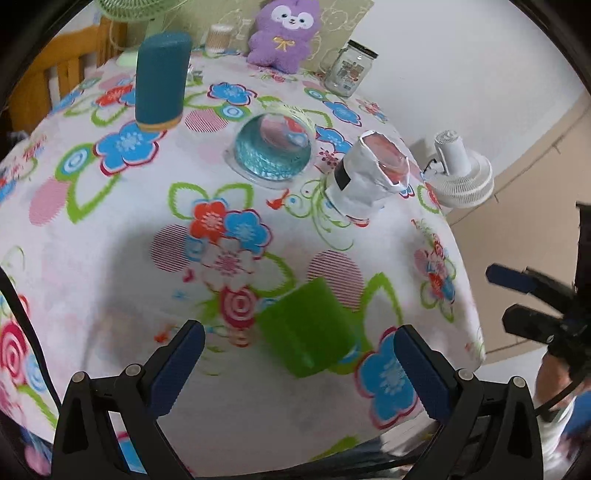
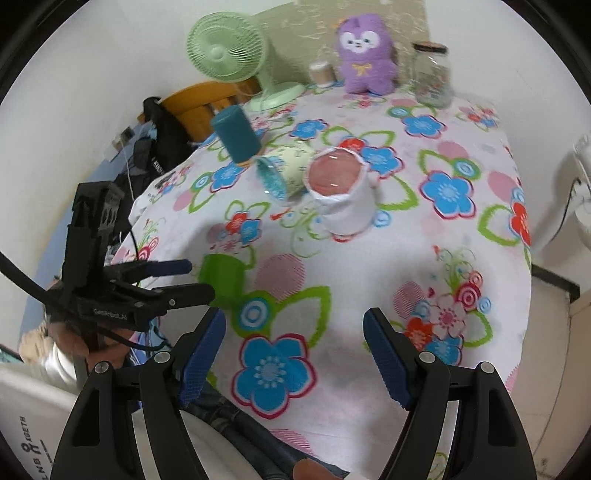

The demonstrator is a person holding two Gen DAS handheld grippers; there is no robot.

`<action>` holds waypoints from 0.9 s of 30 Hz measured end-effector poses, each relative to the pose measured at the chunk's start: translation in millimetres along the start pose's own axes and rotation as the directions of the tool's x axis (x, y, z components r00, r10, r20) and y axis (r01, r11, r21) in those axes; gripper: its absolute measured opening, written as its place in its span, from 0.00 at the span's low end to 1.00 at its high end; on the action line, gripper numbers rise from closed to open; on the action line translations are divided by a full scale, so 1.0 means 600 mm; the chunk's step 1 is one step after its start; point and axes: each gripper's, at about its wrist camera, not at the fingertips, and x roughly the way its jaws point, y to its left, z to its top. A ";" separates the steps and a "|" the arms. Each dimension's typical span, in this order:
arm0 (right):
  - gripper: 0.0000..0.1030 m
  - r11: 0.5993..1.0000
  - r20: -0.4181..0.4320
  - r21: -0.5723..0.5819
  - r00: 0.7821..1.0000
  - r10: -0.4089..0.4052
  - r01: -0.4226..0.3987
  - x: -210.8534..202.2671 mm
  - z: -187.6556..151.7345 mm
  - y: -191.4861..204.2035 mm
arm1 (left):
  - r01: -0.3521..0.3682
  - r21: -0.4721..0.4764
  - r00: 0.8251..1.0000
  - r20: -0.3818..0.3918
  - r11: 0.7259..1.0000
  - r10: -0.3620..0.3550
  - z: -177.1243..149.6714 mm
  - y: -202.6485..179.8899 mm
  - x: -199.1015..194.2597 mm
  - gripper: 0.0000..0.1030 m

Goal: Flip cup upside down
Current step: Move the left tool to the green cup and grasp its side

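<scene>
- The left claw (image 1: 295, 365) is spread wide and holds nothing; it hangs over the near part of the table (image 1: 92, 258), which has a flowered cloth.
- The green cup (image 1: 308, 328) stands on the table between and just beyond the two blue fingertips of the left claw, near the near right part of the cloth. It looks upside down, with its closed end up, but the picture is blurred there.
- In the right wrist view the same green cup (image 2: 223, 278) is close to the tips of the left claw, at the left edge of the table.
- Further away, at the left, a dark teal cylinder (image 1: 162, 79) stands upright.
- In the middle a clear glass bowl (image 1: 273, 146) lies on its side with its mouth toward the camera.
- To the right of the bowl stands a white paper-wrapped container (image 1: 365, 173) with a pink top.
- At the far edge there are a purple plush toy (image 1: 282, 35) and a glass jar (image 1: 349, 68).
- The right claw (image 2: 293, 356) is also spread and empty, over the near right part of the table.
</scene>
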 end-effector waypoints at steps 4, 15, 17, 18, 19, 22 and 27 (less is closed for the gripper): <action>0.77 0.999 -0.002 0.030 1.000 0.014 -0.014 0.006 -0.009 -0.023 | -0.035 -0.088 0.999 -0.001 0.995 0.035 0.001 -0.010 0.016 1.00; 0.77 0.996 0.012 0.081 0.999 0.041 -0.042 0.014 -0.017 -0.061 | -0.097 -0.199 0.994 -0.075 0.975 0.084 0.003 -0.003 0.056 1.00; 0.77 0.994 0.012 0.092 0.999 0.049 -0.050 0.017 -0.017 -0.066 | -0.114 -0.198 0.992 -0.076 0.974 0.101 0.001 -0.005 0.059 1.00; 0.77 0.994 0.012 0.099 0.998 0.055 -0.056 0.019 -0.018 -0.068 | -0.129 -0.197 0.991 -0.073 0.972 0.117 0.001 -0.006 0.059 1.00; 0.77 0.993 0.011 0.104 0.998 0.062 -0.063 0.022 -0.018 -0.069 | -0.140 -0.195 0.989 -0.071 0.971 0.129 0.000 -0.007 0.061 1.00; 0.77 0.992 0.016 0.102 0.997 0.072 -0.074 0.024 -0.018 -0.067 | -0.148 -0.201 0.988 -0.064 0.968 0.138 0.001 -0.007 0.061 1.00; 0.77 0.992 0.024 0.094 0.997 0.077 -0.079 0.025 -0.018 -0.065 | -0.172 -0.198 0.985 -0.050 0.965 0.165 -0.003 -0.010 0.060 0.91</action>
